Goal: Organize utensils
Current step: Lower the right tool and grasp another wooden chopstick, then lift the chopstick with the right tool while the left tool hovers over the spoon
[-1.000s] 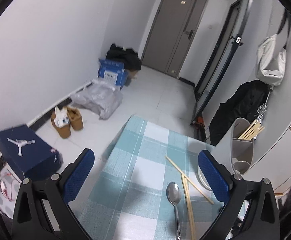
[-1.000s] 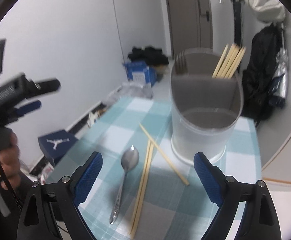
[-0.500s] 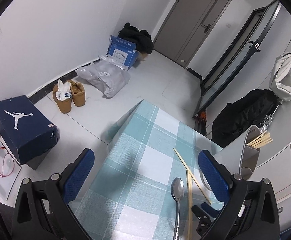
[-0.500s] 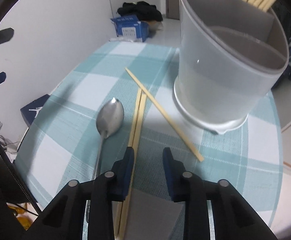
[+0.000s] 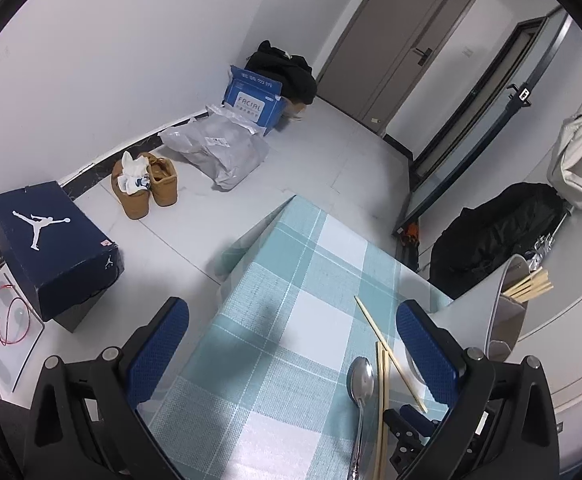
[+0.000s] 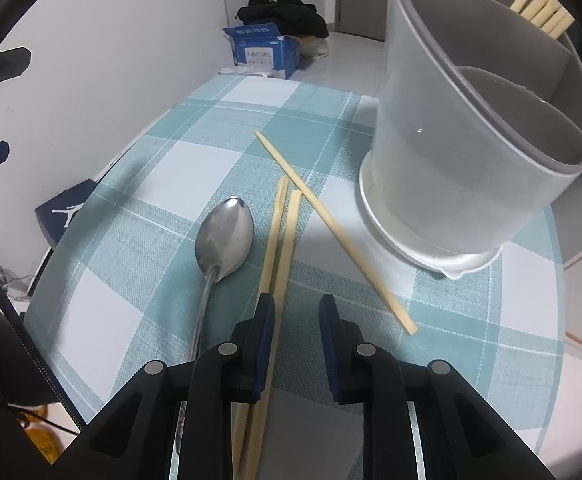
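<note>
Wooden chopsticks: a pair (image 6: 281,236) lies side by side on the checked cloth, running from the near edge toward the far side; a third chopstick (image 6: 331,228) lies loose at an angle just right of them, its far tip pointing left.
Right gripper (image 6: 297,320): low over the near part of the pair, jaws closing with a gap between them; the pair passes beside and under the left finger (image 6: 265,320), and the pads do not press on either stick.
Spoon (image 6: 223,236): metal, bowl up, just left of the pair, handle running toward the near edge.
Holder (image 6: 463,160): pale grey, divided into compartments, standing on the cloth right of the chopsticks; more chopsticks (image 6: 543,12) stand in its far compartment, while the near compartment looks bare.
Left gripper (image 5: 291,344): well left of the utensils, above the cloth's left part, jaws wide apart with nothing between them.
Cloth (image 5: 291,280): teal and white checks, covering the table.
Floor beyond: navy shoebox (image 5: 51,244) at left, tan shoes (image 5: 147,188) and a blue carton (image 5: 253,98) farther off.
</note>
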Motion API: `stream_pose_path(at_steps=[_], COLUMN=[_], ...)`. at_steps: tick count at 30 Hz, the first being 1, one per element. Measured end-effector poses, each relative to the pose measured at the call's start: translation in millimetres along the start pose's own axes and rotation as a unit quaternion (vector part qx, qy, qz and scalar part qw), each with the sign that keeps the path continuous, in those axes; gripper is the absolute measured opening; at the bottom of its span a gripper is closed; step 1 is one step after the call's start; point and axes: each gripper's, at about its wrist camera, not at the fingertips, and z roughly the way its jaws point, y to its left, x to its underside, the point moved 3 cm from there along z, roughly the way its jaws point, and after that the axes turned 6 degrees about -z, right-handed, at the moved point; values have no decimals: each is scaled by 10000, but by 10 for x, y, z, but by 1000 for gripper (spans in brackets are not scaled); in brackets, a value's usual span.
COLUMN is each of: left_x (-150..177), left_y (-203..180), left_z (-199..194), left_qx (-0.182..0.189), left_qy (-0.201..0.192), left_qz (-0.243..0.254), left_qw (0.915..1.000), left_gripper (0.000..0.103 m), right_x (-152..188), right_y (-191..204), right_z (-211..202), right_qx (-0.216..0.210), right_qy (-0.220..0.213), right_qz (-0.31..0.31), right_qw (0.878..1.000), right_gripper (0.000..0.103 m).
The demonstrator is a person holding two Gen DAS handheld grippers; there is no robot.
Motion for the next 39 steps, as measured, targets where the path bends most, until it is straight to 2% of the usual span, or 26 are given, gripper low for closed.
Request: stream_pose_path(at_steps=[7, 9, 11, 21, 30, 32, 39], left_x=[14, 16, 20, 37, 75, 71, 85], left_y=[-63, -75, -87, -110, -163, -170, -173], left_z=[-8, -15, -12, -14, -3, 6, 66], left_qx=[9, -13, -59, -61, -23, -33, -142], left_qy=[-98, -147, -178, -211, -147, -114, -19], left_qz=[185, 250, 298, 364, 466, 444, 391], left_qw=[9998, 9996, 9994, 9991, 9988, 9989, 9991], left_gripper=[102, 102, 102, 102, 102, 102, 102], right_x=[-64, -81, -98, 42, 379, 418, 364], right_y=[37, 31, 27, -96, -67, -82, -196], right_z=[108, 122, 142, -36, -180, -182, -292], right_qx=[43, 0, -83, -355, -509, -443, -499], right_qy=[171, 188, 241, 571, 896, 941, 777], right_qz=[-58, -75, -104, -34, -438, -518, -555], right_qw=[9998, 9998, 9996, 9977, 9937, 9932, 9942], right_gripper=[16, 5, 4, 4, 4, 7, 9])
